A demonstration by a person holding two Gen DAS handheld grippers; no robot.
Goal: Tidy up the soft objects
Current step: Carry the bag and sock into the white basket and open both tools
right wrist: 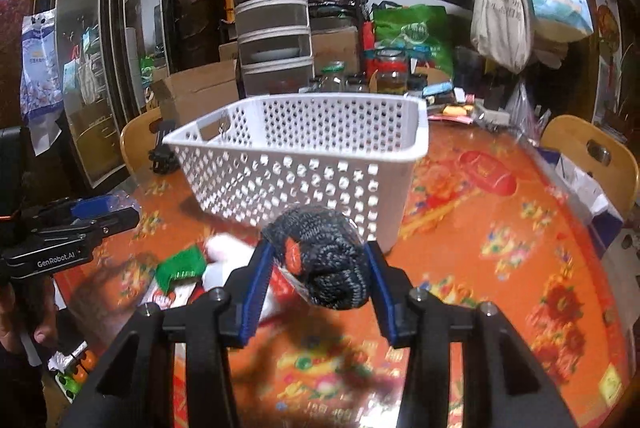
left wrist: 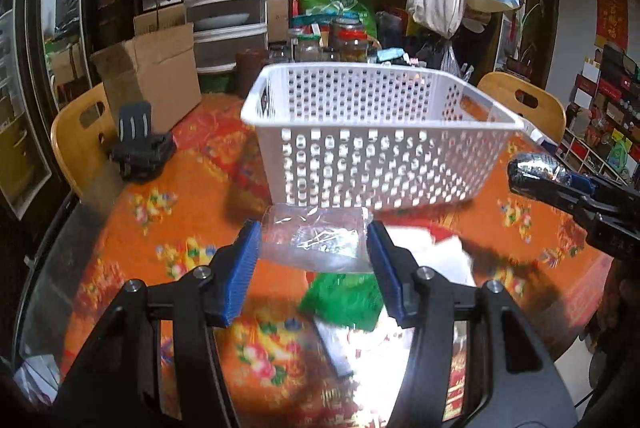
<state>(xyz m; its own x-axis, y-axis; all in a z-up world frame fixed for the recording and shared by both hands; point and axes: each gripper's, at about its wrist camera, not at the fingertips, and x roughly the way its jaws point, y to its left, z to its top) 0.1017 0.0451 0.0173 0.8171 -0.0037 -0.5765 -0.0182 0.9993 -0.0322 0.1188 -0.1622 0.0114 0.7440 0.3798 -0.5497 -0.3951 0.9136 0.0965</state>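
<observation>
Clear packet [left wrist: 316, 240] (contents perhaps unreadable)

both wrist views look forward and down, sharing the white basket [left wrist: 380, 131] [right wrist: 304, 155].

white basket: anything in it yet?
Looks empty. Through the basket holes and over its rim no item shows; the clear packet and dark knit bundle are outside, in the claws.

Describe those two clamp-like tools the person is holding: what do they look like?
Both are alike. The left gripper and right gripper each have a black angular frame with silver bolt heads, ending in two flat fingers faced with ribbed blue pads. From the right wrist view, white lettering "GenRobot.AI" marks the left one's side.
</observation>
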